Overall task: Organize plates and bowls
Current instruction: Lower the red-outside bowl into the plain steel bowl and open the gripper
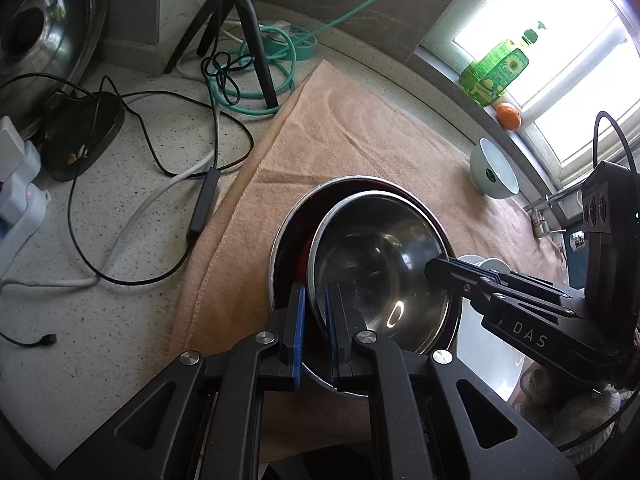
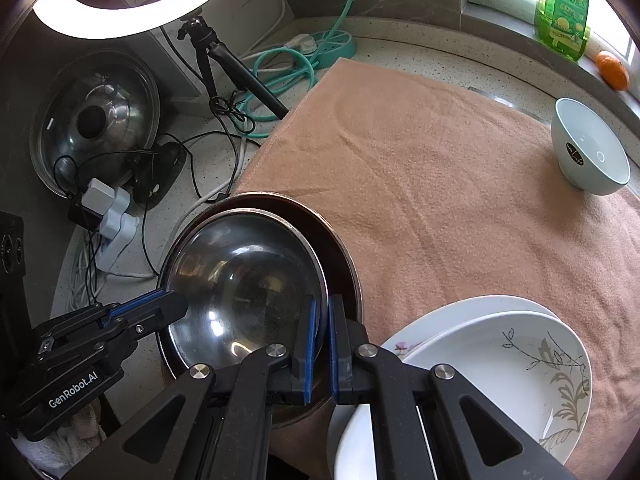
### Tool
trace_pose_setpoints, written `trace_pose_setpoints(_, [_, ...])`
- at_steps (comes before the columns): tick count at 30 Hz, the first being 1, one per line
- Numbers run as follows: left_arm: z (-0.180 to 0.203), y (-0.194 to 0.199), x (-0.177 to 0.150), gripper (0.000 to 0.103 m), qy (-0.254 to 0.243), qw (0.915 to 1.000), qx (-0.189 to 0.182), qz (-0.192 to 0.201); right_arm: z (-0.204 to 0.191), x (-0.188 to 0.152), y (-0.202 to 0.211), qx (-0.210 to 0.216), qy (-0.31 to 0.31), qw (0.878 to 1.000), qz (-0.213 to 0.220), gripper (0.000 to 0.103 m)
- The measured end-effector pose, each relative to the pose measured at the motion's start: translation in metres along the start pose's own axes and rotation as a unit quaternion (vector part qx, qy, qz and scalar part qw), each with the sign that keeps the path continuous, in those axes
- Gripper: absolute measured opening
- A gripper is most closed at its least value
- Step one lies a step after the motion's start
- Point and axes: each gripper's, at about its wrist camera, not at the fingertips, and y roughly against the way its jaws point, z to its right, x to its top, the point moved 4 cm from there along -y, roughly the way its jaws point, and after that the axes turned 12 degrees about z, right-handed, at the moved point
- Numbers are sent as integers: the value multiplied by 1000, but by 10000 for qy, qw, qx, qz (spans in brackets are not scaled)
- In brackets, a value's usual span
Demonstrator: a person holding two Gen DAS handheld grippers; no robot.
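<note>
The blue-padded fingers [image 1: 299, 320] of the left gripper [image 1: 316, 312] are pinching the near rim of the steel bowl [image 1: 380, 272], while the right gripper [image 2: 322, 332] is clamping the opposite rim of that same bowl, both nearly closed on the thin metal. The bowl is sitting tilted inside a larger steel bowl [image 2: 340, 248] on the tan towel [image 2: 420, 168]. Stacked white plates [image 2: 500, 360] are lying just beside it, and a pale blue bowl [image 2: 588, 152] is standing well apart near the windowsill.
</note>
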Motion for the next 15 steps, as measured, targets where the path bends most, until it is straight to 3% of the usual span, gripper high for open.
trace_pose_setpoints(15, [0,-2,0,8,-61,10000,36,-68,-1,-2,-3,-43,37,10000,-68,9])
